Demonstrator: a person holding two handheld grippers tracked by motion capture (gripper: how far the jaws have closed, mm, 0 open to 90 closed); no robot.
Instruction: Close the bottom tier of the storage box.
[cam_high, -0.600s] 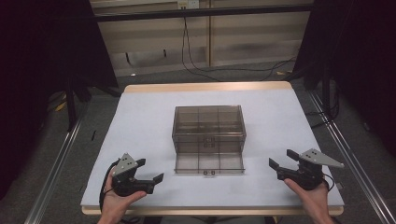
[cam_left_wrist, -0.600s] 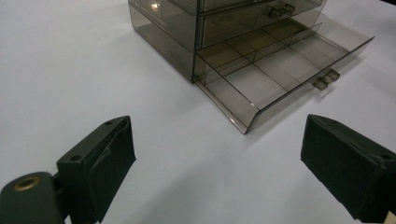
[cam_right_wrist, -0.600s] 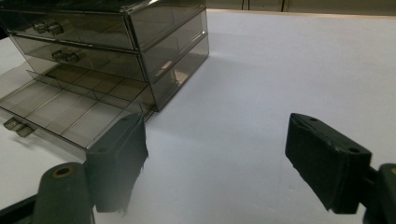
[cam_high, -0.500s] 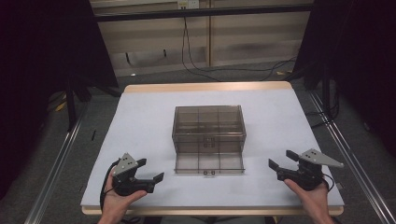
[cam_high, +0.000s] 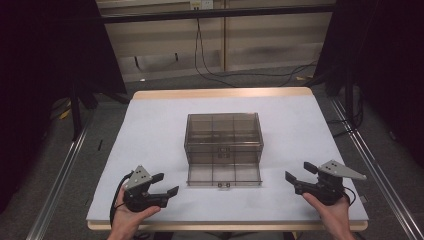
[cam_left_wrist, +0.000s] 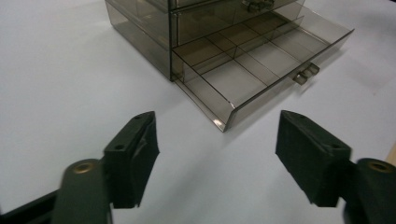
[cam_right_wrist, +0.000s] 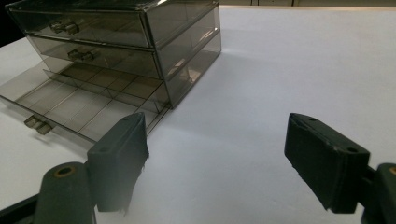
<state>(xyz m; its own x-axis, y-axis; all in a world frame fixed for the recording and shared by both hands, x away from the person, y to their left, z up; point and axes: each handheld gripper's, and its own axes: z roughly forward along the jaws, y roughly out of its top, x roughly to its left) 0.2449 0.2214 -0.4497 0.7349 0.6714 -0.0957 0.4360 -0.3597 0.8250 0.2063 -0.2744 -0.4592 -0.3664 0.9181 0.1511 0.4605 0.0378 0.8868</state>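
A: Where's the drawer box (cam_high: 223, 137)?
B: Mid-tabletop (cam_high: 150, 130), bottom drawer (cam_high: 224, 175) pulled out.
A: The hand-held grippers?
B: Left (cam_high: 166, 184) and right (cam_high: 299, 172) both gape wide, holding nothing, flanking the drawer, well apart from it. Bare tabletop between.

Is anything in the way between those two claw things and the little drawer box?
Nothing visible. Bare white table lies between the left gripper, the right gripper and the drawer box, whose bottom drawer stands pulled out and empty. Both grippers are open.

The white-topped table (cam_high: 150, 130) carries a smoky clear drawer cabinet (cam_high: 223, 135), bottom drawer (cam_high: 224, 175) open.
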